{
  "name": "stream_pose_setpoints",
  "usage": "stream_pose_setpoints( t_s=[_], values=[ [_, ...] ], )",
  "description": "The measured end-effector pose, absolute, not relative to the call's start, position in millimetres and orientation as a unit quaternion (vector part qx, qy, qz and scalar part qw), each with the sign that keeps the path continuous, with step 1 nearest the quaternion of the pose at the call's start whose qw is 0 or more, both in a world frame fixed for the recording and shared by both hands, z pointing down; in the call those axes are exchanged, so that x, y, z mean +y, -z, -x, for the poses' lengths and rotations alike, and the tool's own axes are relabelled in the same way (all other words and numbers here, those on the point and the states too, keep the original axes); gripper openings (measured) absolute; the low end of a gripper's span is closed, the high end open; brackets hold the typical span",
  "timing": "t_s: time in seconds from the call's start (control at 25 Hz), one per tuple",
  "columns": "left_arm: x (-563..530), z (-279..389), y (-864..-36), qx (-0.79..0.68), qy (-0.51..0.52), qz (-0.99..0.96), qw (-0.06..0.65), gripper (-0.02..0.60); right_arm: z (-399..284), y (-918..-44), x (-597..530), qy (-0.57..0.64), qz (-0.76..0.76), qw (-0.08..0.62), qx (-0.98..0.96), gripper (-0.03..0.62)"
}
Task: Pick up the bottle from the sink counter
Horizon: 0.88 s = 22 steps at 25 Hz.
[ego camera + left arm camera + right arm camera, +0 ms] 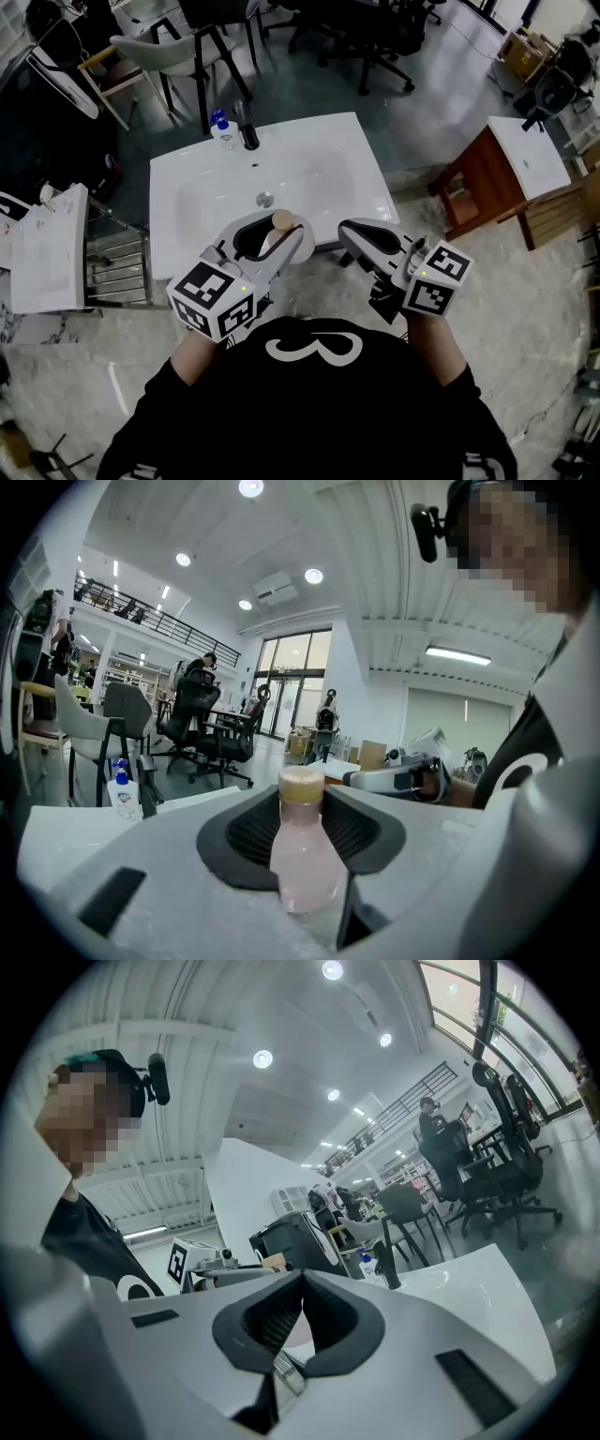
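Pink and clear-walled, the bottle (302, 850) with a tan cap is standing upright between the jaws of the left gripper (270, 236). These jaws are standing fairly wide apart, and their dark ribbed pads (370, 832) are pressing on the bottle from both sides, so the gripper is holding it. In the head view the bottle is showing over the front edge of the white sink counter (319, 159), close to the person's body. The right gripper (361, 234) is hanging just beside the left one, over the same front edge. Its jaws are meeting at the tips and are holding nothing. At the back of the counter a black faucet (247, 127) is standing, and a small soap bottle (223, 131) with a blue pump is standing just beside it. A round drain (265, 199) is lying in the basin.
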<state>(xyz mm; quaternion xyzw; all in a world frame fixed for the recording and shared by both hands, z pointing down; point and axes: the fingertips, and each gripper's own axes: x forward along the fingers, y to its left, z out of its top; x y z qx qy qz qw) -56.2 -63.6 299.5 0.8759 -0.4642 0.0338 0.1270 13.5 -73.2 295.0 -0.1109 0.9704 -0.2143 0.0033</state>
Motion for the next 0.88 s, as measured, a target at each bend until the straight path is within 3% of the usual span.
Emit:
stream_pose_setpoints(
  t_s=[0.88],
  values=[
    [-5.5,115.4,-281.4,-0.382,-0.038,-0.916,0.114,0.146,63.2,-272.9,-9.2,0.179,0.160,-0.002,0.971,0.014]
  ],
)
